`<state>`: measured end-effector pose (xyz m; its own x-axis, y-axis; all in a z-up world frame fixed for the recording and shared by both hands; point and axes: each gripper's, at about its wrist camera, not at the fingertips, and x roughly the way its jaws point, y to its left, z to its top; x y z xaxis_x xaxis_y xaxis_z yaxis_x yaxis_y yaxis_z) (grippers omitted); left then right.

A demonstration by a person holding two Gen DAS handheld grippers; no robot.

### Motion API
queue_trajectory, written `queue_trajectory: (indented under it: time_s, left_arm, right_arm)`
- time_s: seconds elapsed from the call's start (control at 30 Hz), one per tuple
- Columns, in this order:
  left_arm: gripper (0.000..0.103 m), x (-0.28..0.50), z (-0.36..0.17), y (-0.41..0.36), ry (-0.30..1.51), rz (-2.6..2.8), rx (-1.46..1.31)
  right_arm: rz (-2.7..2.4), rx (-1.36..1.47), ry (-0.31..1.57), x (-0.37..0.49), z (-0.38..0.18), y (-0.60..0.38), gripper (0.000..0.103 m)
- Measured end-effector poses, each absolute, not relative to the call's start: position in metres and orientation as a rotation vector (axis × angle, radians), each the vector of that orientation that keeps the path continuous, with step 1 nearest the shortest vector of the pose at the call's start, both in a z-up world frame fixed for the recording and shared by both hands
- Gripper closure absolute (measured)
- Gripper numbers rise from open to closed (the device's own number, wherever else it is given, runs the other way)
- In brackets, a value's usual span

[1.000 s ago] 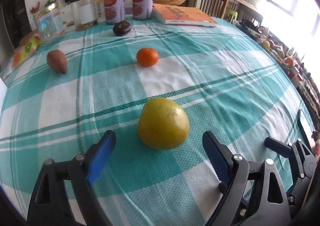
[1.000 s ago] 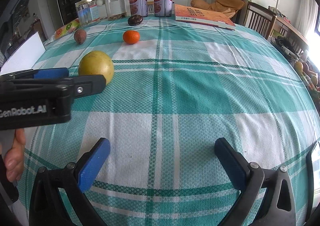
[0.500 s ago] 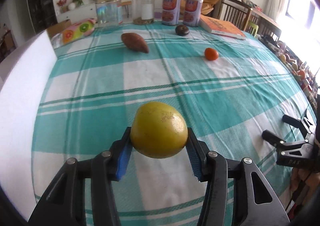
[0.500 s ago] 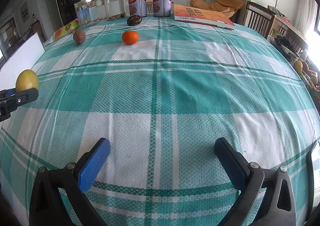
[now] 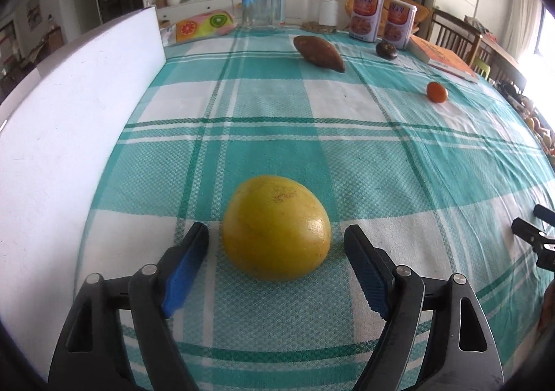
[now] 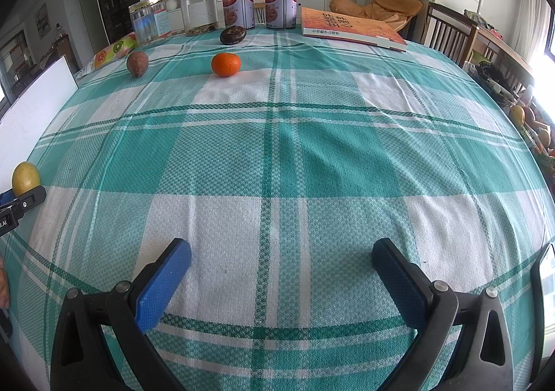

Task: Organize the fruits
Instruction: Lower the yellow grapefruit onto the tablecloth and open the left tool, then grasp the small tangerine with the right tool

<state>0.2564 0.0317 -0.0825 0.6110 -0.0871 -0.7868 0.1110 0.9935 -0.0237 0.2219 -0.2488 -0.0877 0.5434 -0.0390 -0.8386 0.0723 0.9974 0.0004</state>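
Both tongs point(image 5: 276, 254) point(image 6: 281, 266): blk plastic arms; blue pads; silver screws.

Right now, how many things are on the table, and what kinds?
Fruits and veg: 4, yellow fruit, orange, sweet potato, dark round fruit
Cans: 2
Clear jars: 2
Book: 1
Fruit-print packet: 1
Total: 10

Big yellow fruit point(image 5: 275, 228), roundish w/ brown specks, sits on the cloth at lower center of left wrist view. Small orange point(image 5: 436, 92) at upper right, resting alone. Dark brown round fruit point(image 5: 386, 50) farther up. Reddish-brown oblong fruit point(image 5: 318, 53) lies tilted, upper center.
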Motion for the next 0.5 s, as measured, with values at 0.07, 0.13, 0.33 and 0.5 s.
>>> queue_trajectory:
  time_s: [0.07,0.13,0.33,0.5]
  left_arm:
    - [0.013,0.257,-0.083,0.031,0.914,-0.123,0.037]
    - [0.012,0.258,-0.083,0.03,0.917,-0.124,0.045]
    - [0.011,0.259,-0.084,0.031,0.919,-0.121,0.044]
    - [0.01,0.259,-0.084,0.03,0.92,-0.118,0.048]
  right_arm:
    - [-0.067,0.037,0.995,0.222,-0.088,-0.249,0.0]
    - [-0.065,0.037,0.996,0.222,-0.088,-0.249,0.0]
    - [0.077,0.033,1.008,0.281,-0.071,-0.245,0.003]
    - [0.055,0.1,0.994,0.374,-0.066,-0.239,0.01]
